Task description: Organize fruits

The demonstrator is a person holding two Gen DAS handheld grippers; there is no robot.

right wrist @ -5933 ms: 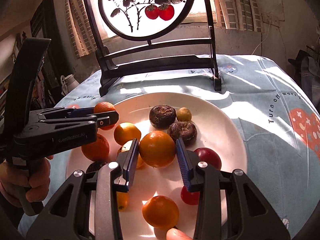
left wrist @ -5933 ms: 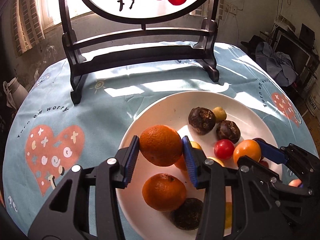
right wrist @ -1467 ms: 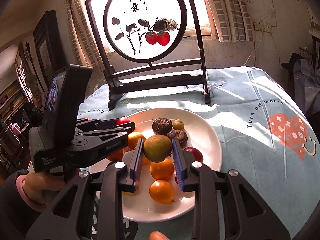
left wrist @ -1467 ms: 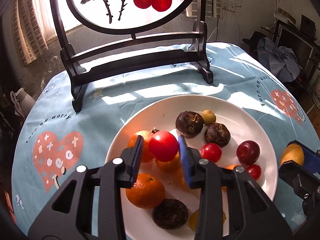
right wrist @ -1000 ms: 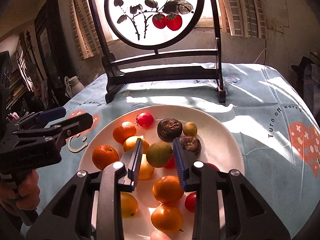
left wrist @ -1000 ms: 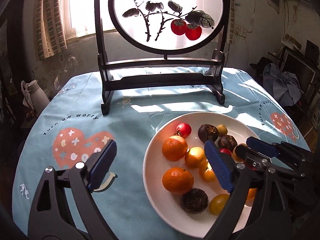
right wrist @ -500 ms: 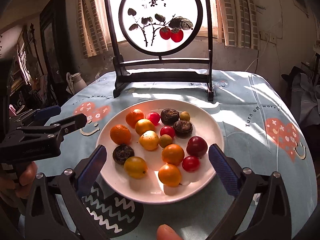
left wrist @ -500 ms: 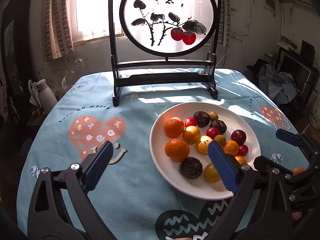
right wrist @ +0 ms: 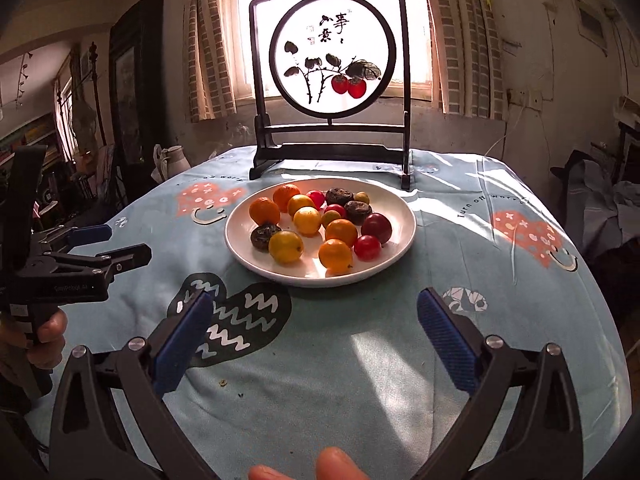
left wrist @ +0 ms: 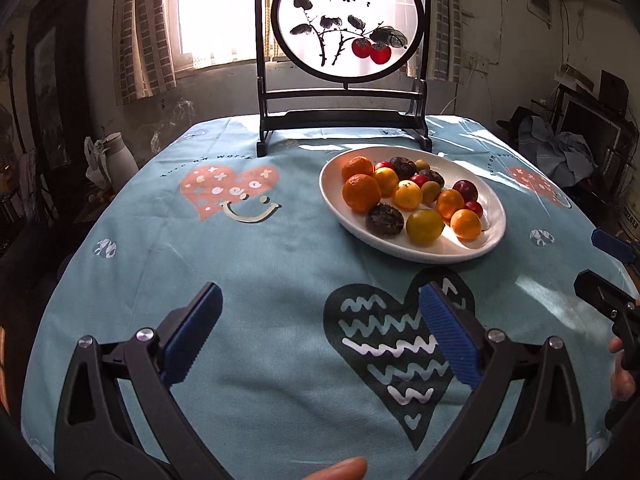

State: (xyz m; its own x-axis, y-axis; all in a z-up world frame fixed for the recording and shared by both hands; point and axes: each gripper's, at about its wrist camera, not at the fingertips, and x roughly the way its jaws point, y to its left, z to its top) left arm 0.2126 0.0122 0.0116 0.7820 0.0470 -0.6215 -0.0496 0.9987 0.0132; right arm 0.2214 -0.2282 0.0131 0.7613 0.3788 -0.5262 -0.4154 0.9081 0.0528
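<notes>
A white plate (left wrist: 332, 196) (right wrist: 404, 216) on the blue tablecloth holds several fruits: oranges (left wrist: 361, 193) (right wrist: 264, 211), yellow citrus (left wrist: 425, 221) (right wrist: 285, 246), red tomatoes (right wrist: 367, 247), a dark red plum (right wrist: 376, 227) and dark wrinkled fruits (left wrist: 384, 220) (right wrist: 264, 235). My left gripper (left wrist: 320, 328) is open and empty, well back from the plate over the near table. My right gripper (right wrist: 312, 332) is open and empty, also held back at the near edge. Each gripper shows at the side of the other's view.
A dark wooden stand with a round painted screen (left wrist: 346, 28) (right wrist: 332, 54) stands behind the plate. The round table's edge drops off on all sides. A pale jug (left wrist: 120, 156) sits off the table at the left; clothes and clutter lie at the right.
Both grippers have pulled back and away from the plate, which now looks smaller and farther. Earlier each had let go of a fruit onto the plate and opened.
</notes>
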